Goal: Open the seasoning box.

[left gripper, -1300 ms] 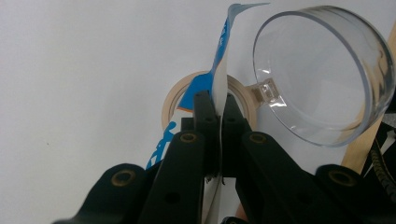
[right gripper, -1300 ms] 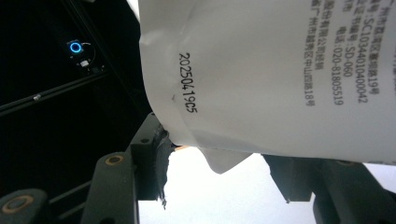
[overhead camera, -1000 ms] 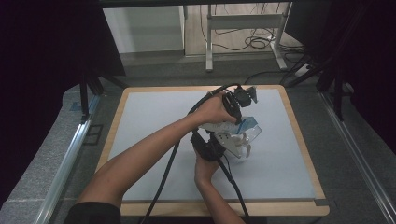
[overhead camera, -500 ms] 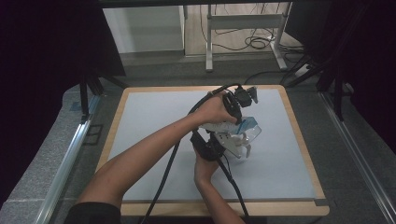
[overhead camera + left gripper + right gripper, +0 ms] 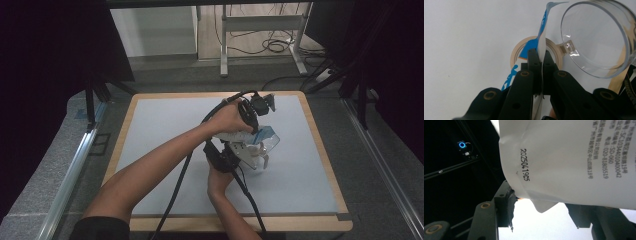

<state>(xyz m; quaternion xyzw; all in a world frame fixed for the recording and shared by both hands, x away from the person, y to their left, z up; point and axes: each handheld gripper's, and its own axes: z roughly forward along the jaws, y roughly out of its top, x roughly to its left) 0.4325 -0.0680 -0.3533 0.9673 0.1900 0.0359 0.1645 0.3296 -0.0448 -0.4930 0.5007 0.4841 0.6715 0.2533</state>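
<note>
Jaws of the left gripper are pressed together on the thin edge of a white-and-blue sachet, which stands on edge between the pads. Below it in the left gripper view lie a clear plastic cup, tipped so that its mouth faces the camera, and a tan ring flat on the pale mat. Jaws of the right gripper stand partly apart with the printed lower part of the sachet between them; whether the right-hand pad presses the film cannot be told, because the sachet covers that side. In the high view both hands meet near the middle of the mat: the left hand holds its gripper above, the right hand holds its gripper below, and the sachet sits over the cup.

The step in hand appears to be opening or emptying the sachet over the cup. Done well, the upper clamp keeps its bite on the seam, the lower gripper takes a firm hold close beside it, and the open corner is kept over the cup's mouth. A slack lower grip would probably let the film slide.
</note>
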